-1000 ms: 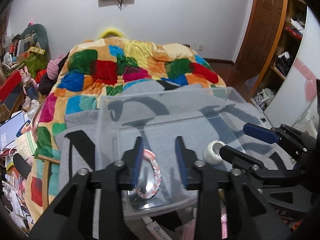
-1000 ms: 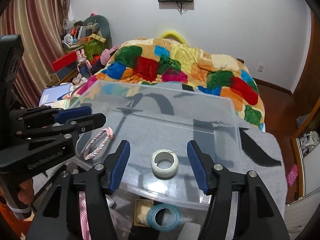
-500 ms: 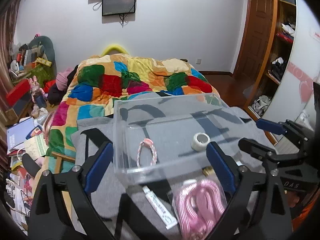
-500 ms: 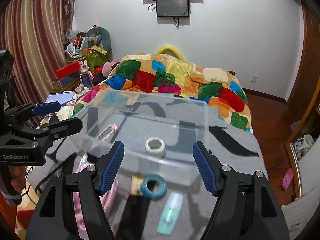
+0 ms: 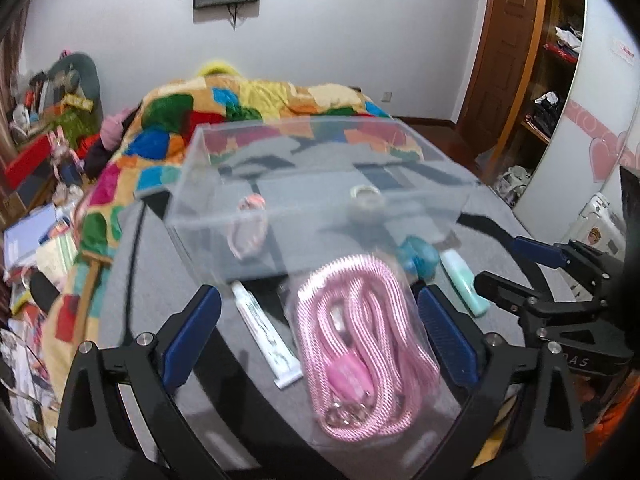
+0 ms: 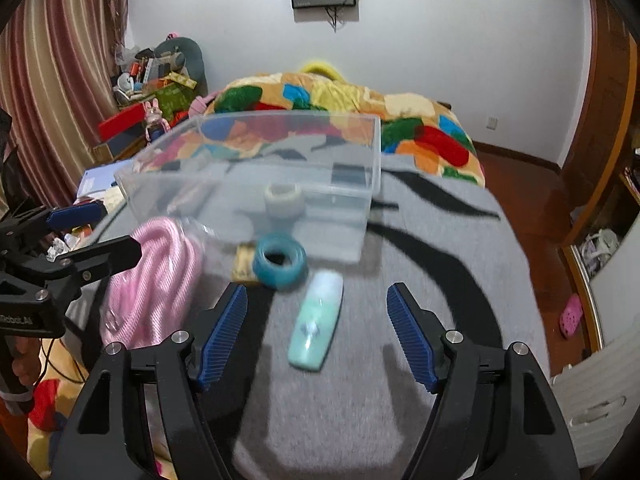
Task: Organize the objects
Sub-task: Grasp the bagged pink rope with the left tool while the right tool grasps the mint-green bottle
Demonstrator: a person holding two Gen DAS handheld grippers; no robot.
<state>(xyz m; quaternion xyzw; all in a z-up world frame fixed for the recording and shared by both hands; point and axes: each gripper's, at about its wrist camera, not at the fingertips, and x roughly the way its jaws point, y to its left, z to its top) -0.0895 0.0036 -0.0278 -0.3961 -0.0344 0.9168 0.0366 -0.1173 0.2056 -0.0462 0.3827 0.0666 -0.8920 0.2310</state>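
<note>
A clear plastic box [image 5: 208, 216] [image 6: 352, 208] stands on a grey blanket and holds a pink braided bracelet [image 5: 248, 224] and a white tape roll [image 5: 366, 196] [image 6: 282, 198]. In front of it lie a bagged pink cord [image 5: 360, 340] [image 6: 160, 280], a white tube [image 5: 264, 336], a teal tape roll [image 5: 418, 254] [image 6: 280, 260] and a mint green tube [image 5: 464, 280] [image 6: 318, 316]. My left gripper [image 5: 316, 332] is open and empty, straddling the pink cord. My right gripper [image 6: 316, 332] is open and empty, with the mint tube between its fingers.
A colourful patchwork quilt [image 6: 360, 100] covers the bed behind the box. Clutter and books [image 5: 36, 232] crowd the floor at left. A wooden door and shelves [image 5: 556, 80] stand at right. The blanket's edge drops off at right [image 6: 532, 280].
Both grippers have pulled back out of the box and opened wide. The bracelet and white tape roll stay in the box. The loose items in front of it have come into view.
</note>
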